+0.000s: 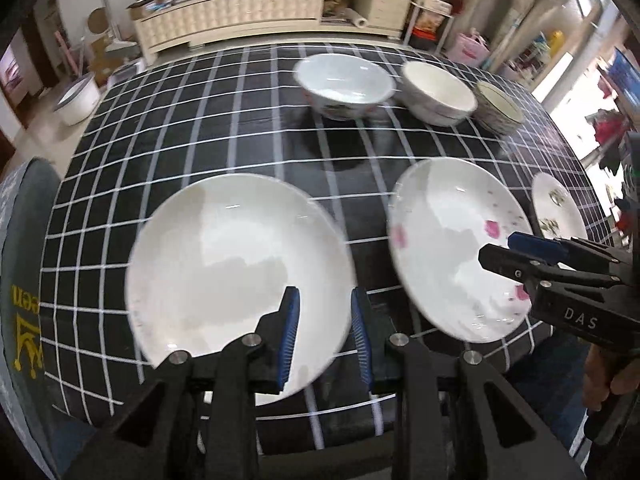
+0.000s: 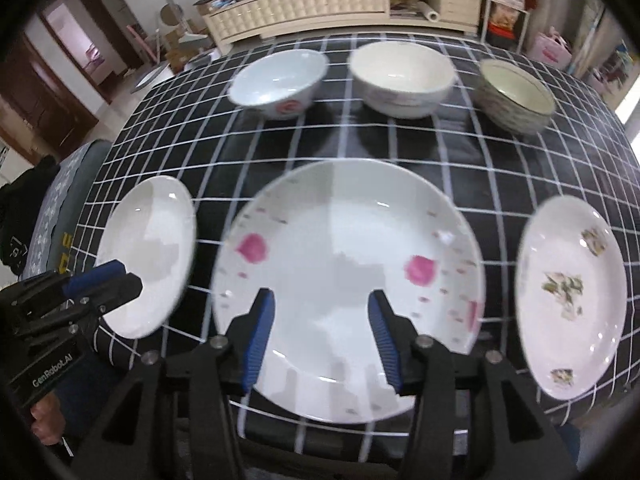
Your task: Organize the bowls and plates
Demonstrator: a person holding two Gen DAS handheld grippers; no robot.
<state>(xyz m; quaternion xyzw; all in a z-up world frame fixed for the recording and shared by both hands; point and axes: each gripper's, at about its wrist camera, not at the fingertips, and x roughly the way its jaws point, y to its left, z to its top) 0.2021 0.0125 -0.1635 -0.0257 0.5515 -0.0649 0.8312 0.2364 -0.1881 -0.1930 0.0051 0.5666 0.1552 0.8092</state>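
Three plates lie in a front row on the checked table: a plain white plate [image 1: 236,276] [image 2: 150,252] at left, a pink-flowered plate [image 1: 456,244] [image 2: 344,276] in the middle, a green-patterned plate [image 1: 558,208] [image 2: 572,296] at right. Three bowls stand behind: a pale blue bowl [image 1: 344,84] [image 2: 280,80], a white bowl [image 1: 438,92] [image 2: 402,78], a grey patterned bowl [image 1: 498,108] [image 2: 516,96]. My left gripper [image 1: 325,336] is open above the plain plate's near right edge. My right gripper [image 2: 322,336] is open over the pink-flowered plate's near part. Both are empty.
The table [image 2: 400,148] has a black cloth with white grid lines. A grey chair back [image 1: 24,264] stands at the table's left edge. A cream sideboard [image 2: 320,4] with clutter stands behind the table. A white basin [image 1: 76,100] sits on the floor at left.
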